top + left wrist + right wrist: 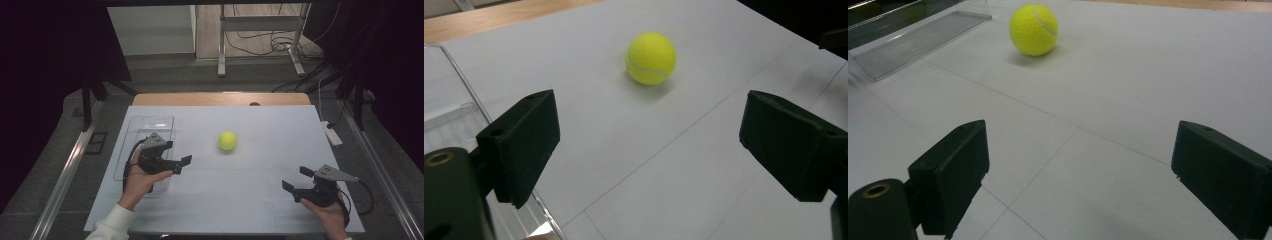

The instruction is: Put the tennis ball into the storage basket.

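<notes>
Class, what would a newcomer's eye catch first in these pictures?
The yellow tennis ball stands out, alone mid-table on the white sheet. Either side of it, nearer the person, the left gripper and right gripper hover with jaws open. A clear plastic tray sits at the left.

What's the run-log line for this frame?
left gripper: open, empty | right gripper: open, empty | tennis ball: on table, untouched | clear tray: beside left gripper

A tennis ball (227, 141) lies mid-table (260, 210), a clear tray (150, 122) to its left, grippers nearer the person.
</notes>
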### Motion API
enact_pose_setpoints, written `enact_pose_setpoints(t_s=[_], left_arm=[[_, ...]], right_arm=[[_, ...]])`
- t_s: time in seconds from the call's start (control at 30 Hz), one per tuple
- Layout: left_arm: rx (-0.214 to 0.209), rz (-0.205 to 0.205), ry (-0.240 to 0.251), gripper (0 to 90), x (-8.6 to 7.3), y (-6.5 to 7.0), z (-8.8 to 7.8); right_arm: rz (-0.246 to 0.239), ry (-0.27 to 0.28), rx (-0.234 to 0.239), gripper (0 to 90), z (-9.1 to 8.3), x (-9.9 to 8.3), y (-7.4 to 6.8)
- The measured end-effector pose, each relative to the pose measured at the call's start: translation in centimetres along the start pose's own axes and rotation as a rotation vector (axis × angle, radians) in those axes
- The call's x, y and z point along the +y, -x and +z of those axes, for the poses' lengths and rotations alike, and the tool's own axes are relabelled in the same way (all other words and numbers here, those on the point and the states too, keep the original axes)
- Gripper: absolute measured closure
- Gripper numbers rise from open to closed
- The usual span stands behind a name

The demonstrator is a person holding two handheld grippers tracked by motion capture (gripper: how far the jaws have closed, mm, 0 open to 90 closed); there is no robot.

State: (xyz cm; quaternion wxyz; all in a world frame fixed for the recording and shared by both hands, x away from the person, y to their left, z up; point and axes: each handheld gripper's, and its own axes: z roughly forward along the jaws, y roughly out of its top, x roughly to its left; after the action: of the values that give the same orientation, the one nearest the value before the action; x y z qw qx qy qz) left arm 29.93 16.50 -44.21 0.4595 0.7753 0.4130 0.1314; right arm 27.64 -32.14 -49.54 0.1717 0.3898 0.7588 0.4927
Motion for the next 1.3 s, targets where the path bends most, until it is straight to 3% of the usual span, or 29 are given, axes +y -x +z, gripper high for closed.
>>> enact_pose_setpoints(t_s=[1.3], left_arm=[[-0.01,0.107,-0.06,8.9,4.5,0.0,2.6]], right_arm=[[-0.016,-0.017,0.005,8.8,0.6,0.0,0.0]])
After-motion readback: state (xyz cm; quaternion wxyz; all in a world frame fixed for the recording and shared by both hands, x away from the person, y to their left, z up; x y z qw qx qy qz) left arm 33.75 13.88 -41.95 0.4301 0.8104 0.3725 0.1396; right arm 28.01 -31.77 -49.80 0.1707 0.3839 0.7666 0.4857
